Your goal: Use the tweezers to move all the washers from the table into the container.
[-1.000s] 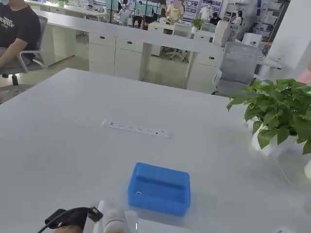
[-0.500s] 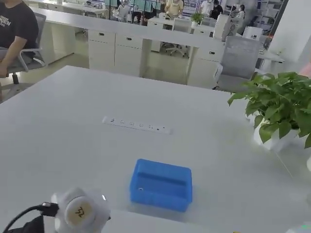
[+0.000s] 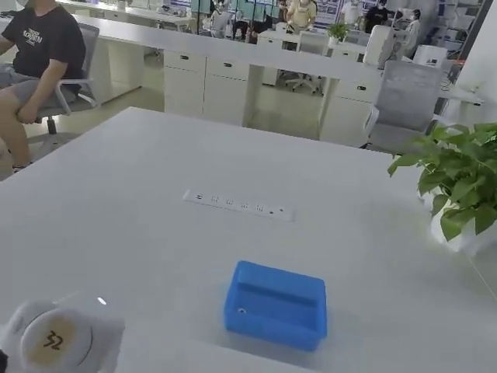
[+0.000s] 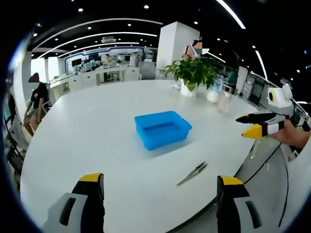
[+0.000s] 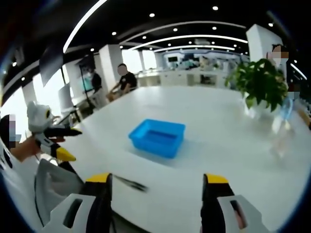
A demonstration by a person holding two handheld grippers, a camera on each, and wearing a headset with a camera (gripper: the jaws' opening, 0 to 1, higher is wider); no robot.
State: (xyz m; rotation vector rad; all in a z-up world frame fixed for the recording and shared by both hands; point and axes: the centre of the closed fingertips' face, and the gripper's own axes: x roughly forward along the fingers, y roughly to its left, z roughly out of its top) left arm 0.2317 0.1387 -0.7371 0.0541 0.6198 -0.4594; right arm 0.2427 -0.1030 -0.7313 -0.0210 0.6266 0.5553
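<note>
At 9 o'clock in the left gripper view a person sits on a chair beyond the white table. The left gripper hangs above that table, its 2 yellow-tipped jaws spread wide with nothing between them. The blue container stands open near the middle of the view, well apart from both grippers. The tweezers lie flat on the table at 5 o'clock from the container, near the table's edge and untouched. A potted plant stands at 1 o'clock, beyond the container. At 3 o'clock a hand holds the right gripper off the table's edge, its 2 jaws parted and empty.

In the head view the left gripper shows at 7 o'clock, its jaws hidden. The container sits at 6 o'clock with a power strip beyond it. A small pale speck lies on the container's floor at its left end, too small to name.

In the right gripper view the tweezers lie at 7 o'clock, just beyond the left jaw. The container stands near the middle, and this gripper's own jaws stand wide apart, gripping nothing.
</note>
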